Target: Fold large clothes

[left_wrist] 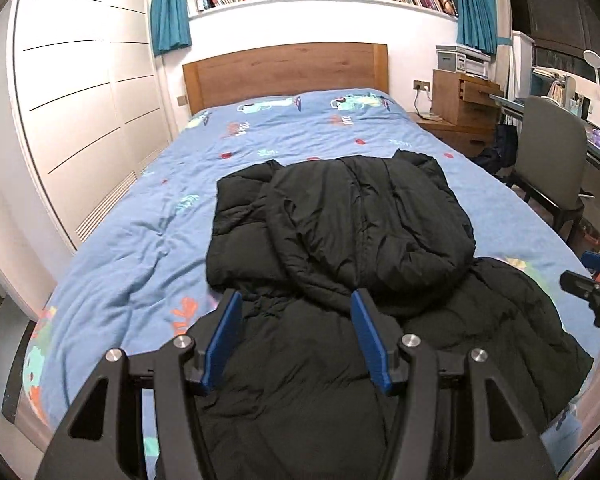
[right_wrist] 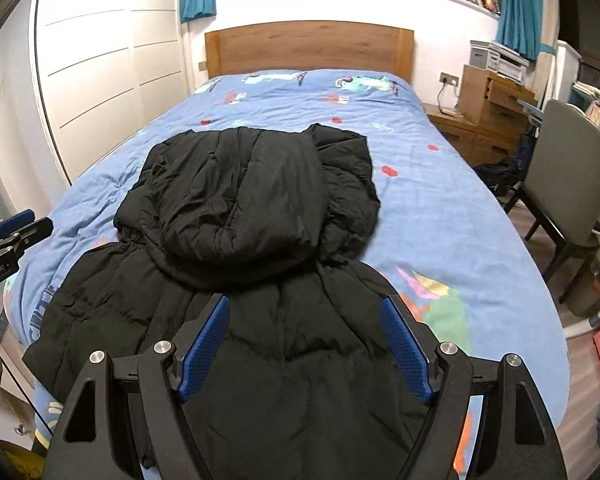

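Jacket (left_wrist: 340, 240): black, puffy, lying on the bed (left_wrist: 140, 220), far part doubled back over the middle, near hem at the bed's foot.
Left hand-held gripper (left_wrist: 296, 300): jaws wide, nothing between them, above the near hem.
Right hand-held gripper (right_wrist: 304, 304): jaws wide, holding nothing, over the jacket's near part.
Headboard (right_wrist: 308, 46): wooden, at the far end.

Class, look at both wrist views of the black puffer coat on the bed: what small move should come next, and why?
Probably lower both open grippers, left gripper and right gripper, onto the near hem of the black coat and pinch it. Both hang above the fabric holding nothing, and the coat's near part lies unfolded on the blue bedspread, below the part already doubled over.
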`<state>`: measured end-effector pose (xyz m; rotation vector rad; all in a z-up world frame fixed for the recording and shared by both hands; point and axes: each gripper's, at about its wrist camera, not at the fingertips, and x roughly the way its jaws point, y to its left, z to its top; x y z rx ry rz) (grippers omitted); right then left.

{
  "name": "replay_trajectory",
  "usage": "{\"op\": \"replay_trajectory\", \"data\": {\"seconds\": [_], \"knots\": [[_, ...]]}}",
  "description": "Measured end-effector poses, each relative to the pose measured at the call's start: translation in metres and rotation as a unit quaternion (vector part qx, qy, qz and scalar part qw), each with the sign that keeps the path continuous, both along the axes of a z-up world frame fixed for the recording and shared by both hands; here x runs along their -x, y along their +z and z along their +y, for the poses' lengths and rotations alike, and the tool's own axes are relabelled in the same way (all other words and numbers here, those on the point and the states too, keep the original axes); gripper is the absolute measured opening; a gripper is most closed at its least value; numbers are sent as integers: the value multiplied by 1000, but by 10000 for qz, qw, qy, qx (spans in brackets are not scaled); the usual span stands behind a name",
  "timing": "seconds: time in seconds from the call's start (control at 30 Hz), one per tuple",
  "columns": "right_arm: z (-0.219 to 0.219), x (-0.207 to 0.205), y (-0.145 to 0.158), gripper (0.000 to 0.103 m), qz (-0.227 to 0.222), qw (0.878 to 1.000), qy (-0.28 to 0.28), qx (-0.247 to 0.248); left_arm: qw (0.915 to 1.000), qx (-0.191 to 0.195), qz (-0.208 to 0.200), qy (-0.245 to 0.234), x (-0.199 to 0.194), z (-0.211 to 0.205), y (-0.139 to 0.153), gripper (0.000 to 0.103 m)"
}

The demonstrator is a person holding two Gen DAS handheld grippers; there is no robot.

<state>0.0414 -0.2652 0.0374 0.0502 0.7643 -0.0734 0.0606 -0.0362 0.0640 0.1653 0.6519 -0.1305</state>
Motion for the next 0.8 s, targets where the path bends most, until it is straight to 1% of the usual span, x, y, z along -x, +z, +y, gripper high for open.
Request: {"op": "replay_trajectory", "data": {"seconds": [0.17,0.23,0.33,0.53,0.7,0.8], "knots": [[-6,21,7,79,-82,9999,-132,-1,9998,-99,-113,130,19,12,5,55],[-8,27,9,80,-99,9998,-174,6,9997,-93,-134,188,25,18,7,57],[-12,38,13,82,-132,9996,-263,19,9995,-91,-153,250,32,25,9,61],[-22,54,19,87,-187,9988,-459,28,9992,-93,-131,353,41,43,7,63],[-33,59,13,90,-131,9981,-605,-8,9989,-111,-32,460,40,54,0,64],[-42,57,3,92,-35,9974,-714,-58,9985,-138,99,525,34,57,-10,64]]}}
